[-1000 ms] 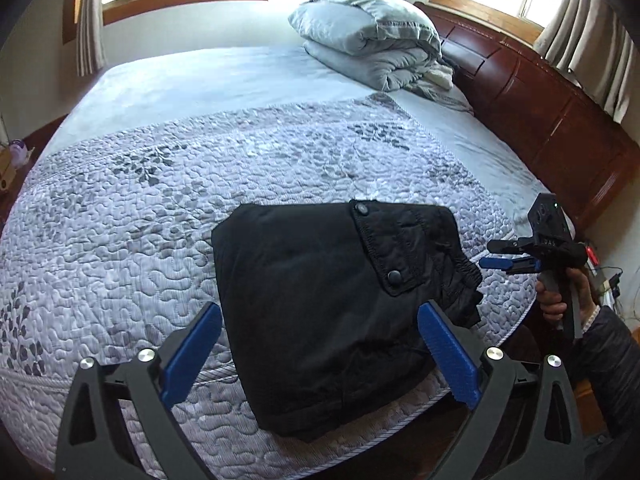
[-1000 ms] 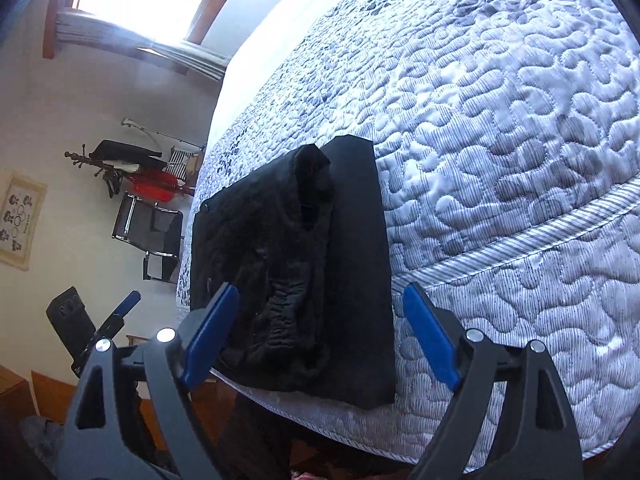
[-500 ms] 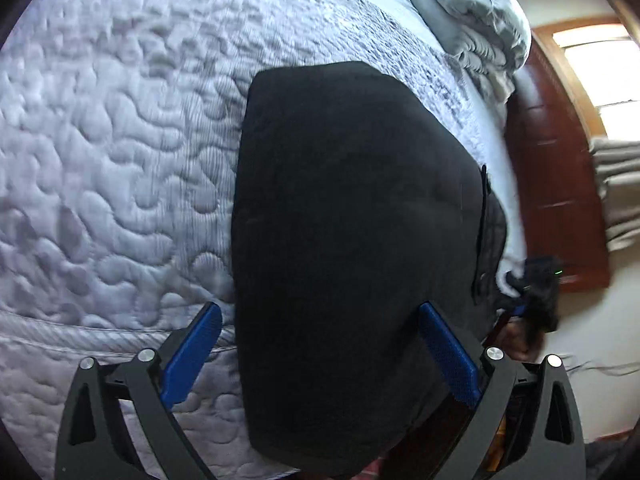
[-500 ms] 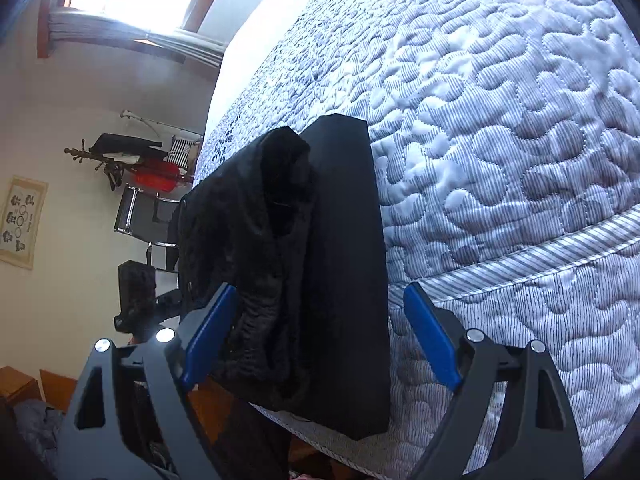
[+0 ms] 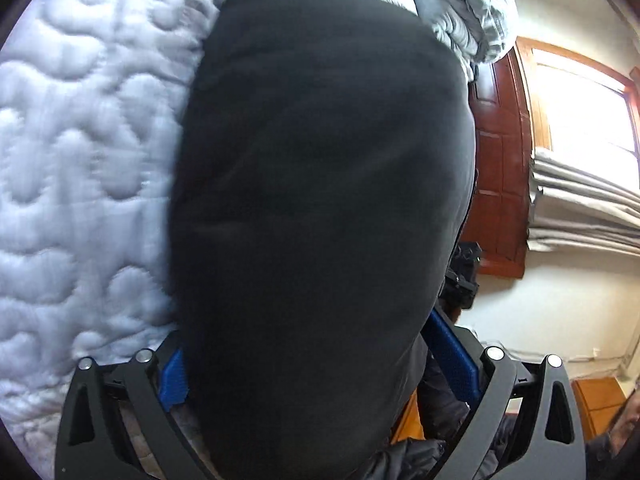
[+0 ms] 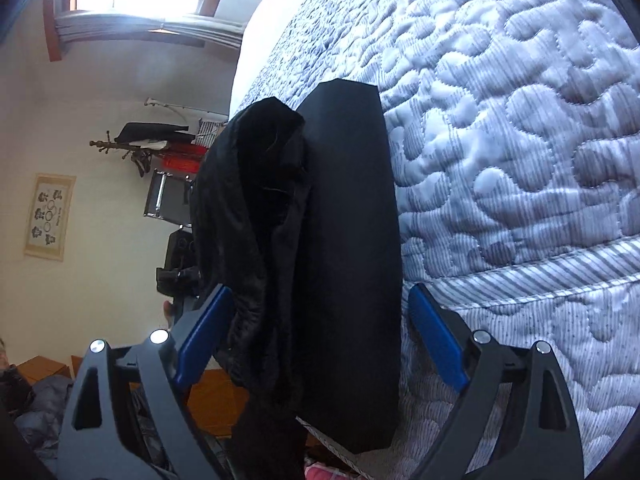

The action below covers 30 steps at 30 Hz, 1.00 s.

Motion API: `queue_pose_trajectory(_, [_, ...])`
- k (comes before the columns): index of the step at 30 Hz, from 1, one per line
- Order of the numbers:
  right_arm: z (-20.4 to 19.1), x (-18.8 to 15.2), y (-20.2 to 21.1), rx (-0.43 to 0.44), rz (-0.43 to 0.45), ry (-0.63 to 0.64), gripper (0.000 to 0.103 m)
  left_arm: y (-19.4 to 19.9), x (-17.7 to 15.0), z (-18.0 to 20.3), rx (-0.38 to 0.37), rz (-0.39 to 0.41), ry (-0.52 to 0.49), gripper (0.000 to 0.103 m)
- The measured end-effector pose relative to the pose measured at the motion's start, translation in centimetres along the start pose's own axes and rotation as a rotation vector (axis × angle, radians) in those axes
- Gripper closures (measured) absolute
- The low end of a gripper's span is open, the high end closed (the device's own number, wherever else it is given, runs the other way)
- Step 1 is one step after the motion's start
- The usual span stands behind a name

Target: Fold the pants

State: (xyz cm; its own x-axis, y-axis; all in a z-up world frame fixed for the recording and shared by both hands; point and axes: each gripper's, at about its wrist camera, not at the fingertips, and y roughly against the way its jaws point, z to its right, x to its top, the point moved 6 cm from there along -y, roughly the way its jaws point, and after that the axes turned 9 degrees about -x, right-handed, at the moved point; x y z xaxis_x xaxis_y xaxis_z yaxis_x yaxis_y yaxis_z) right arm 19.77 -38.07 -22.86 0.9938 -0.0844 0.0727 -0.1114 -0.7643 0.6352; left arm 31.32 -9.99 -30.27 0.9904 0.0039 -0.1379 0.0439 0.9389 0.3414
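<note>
Pants: the black folded pants (image 5: 320, 208) are lying on the bed near its edge, filling the middle of the left wrist view; in the right wrist view the pants (image 6: 348, 240) are sitting as a thick stack, with the crinkly waist part at 9 o'clock of the smooth part.
Left gripper: the left gripper (image 5: 320, 364) is reaching around the near end of the pants, its blue fingers (image 5: 454, 354) spread wide, one on each side; the view is blurry, so I cannot tell if they are touching the cloth.
Right gripper: the right gripper (image 6: 322, 336) is also spread wide, with the stack sitting between its fingers (image 6: 436, 334), gripping nothing.
Bed cover: the bumpy quilt (image 6: 520, 120) is lying under the pants.
Bedding pile: a gray bundle (image 5: 468, 4) is sitting at 1 o'clock.
Headboard: brown wood (image 5: 500, 168) is standing at 3 o'clock.
</note>
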Motion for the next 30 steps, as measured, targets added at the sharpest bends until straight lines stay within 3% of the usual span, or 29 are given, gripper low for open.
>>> queue_pose_trajectory(2, [0.1, 0.1, -0.2, 0.023, -0.003, -0.003, 0.014, -0.8, -0.1, 0.1, -0.015, -0.056, -0.012, 0.004])
queue_pose_trajectory(8, [0.8, 0.7, 0.3, 0.125, -0.033, -0.02, 0.012, -2.4, 0.3, -0.1, -0.034, -0.118, 0.01, 0.004])
queue_pose_trajectory(12, [1.5, 0.9, 0.4, 0.168, -0.057, -0.042, 0.012, -3.1, 0.1, -0.3, -0.019, -0.121, 0.025, 0.004])
queue_pose_trajectory(19, [0.1, 1.7, -1.2, 0.218, -0.142, 0.031, 0.007, -3.3, -0.2, -0.7, -0.013, -0.142, 0.056, 0.003])
queue_pose_trajectory(26, [-0.8, 1.5, -1.9, 0.2, -0.17, 0.059, 0.007, -3.7, -0.8, -0.5, 0.021, -0.129, 0.058, 0.003])
queue_pose_trajectory(28, [-1.5, 1.3, -2.3, 0.154, -0.166, 0.087, 0.009, -3.8, -1.0, -0.3, 0.026, -0.111, 0.053, 0.003])
queue_pose_trajectory(30, [-2.0, 1.1, -2.3, 0.088, -0.159, 0.134, 0.03, -2.8, -1.5, -0.2, 0.029, -0.075, 0.064, 0.003])
